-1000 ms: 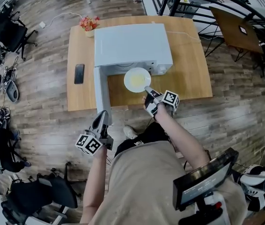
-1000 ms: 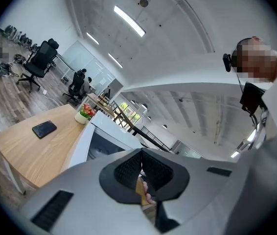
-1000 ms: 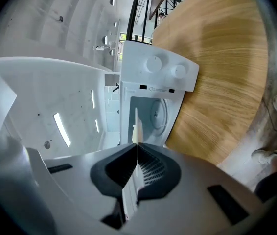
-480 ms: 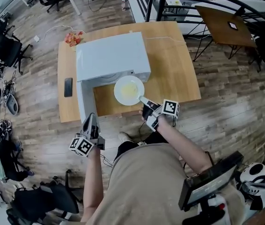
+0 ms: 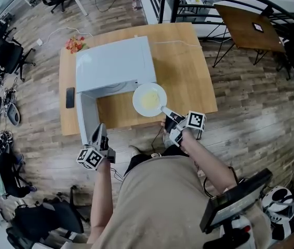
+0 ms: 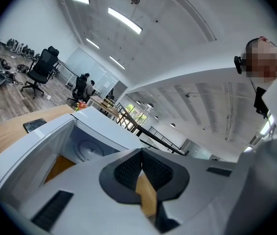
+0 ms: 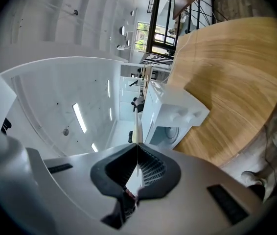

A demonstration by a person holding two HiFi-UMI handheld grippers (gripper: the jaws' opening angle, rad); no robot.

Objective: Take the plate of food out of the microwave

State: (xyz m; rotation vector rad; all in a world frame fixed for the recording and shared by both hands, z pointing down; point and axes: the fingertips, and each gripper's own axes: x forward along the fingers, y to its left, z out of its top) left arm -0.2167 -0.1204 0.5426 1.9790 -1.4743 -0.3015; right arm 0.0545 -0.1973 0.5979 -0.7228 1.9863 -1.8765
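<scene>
A white plate [image 5: 149, 99] of yellow food hangs over the wooden table [image 5: 188, 71], just in front of the white microwave [image 5: 113, 61] and right of its cavity. My right gripper [image 5: 164, 108] is shut on the plate's near rim. In the right gripper view the plate [image 7: 138, 119] shows edge-on as a thin line running out from between the pads. The microwave door [image 5: 86, 119] stands open toward me. My left gripper [image 5: 101, 127] is shut on nothing beside the door's outer end. The left gripper view looks into the cavity with its turntable [image 6: 87, 148].
A black phone [image 5: 70, 97] lies on the table left of the microwave, and a flower pot [image 5: 75, 43] stands at the back left corner. Office chairs [image 5: 1, 51] line the left side of the floor. A dark table [image 5: 251, 27] and a railing stand behind.
The right gripper has drawn the plate out of the microwave's mouth, toward me and to the right. The left gripper has stayed near the open door's end.
</scene>
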